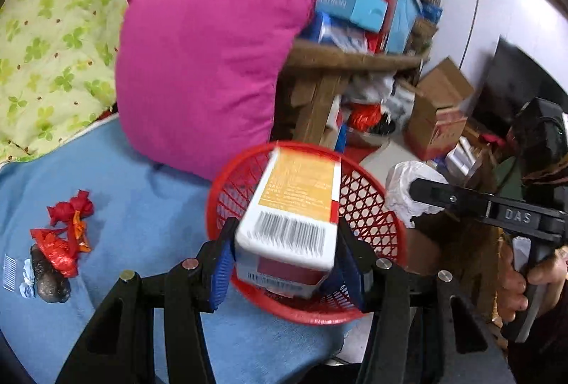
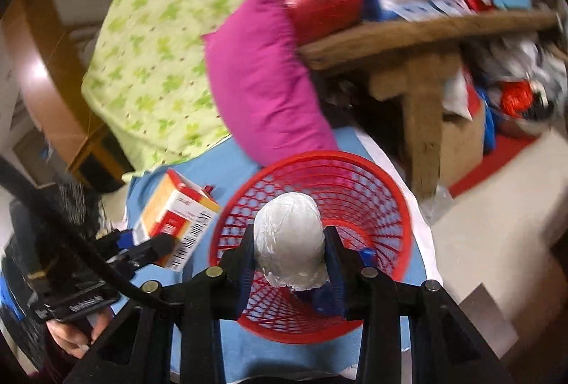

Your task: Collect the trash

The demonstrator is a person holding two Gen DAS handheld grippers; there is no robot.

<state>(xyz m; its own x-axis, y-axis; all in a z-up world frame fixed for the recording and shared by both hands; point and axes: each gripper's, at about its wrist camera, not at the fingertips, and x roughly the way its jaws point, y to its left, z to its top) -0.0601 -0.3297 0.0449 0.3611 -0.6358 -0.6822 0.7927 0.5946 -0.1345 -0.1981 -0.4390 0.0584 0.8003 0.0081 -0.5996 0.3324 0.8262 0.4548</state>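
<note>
A red mesh basket sits at the edge of a blue blanket; it also shows in the right wrist view. My left gripper is shut on a white and orange carton and holds it over the basket; the carton shows in the right wrist view. My right gripper is shut on a crumpled white paper ball over the basket; the ball shows in the left wrist view. Red wrappers and a dark lump lie on the blanket at left.
A magenta pillow leans behind the basket, with a green-patterned quilt to its left. A wooden bench stacked with boxes stands at the right. A cardboard box sits on the floor.
</note>
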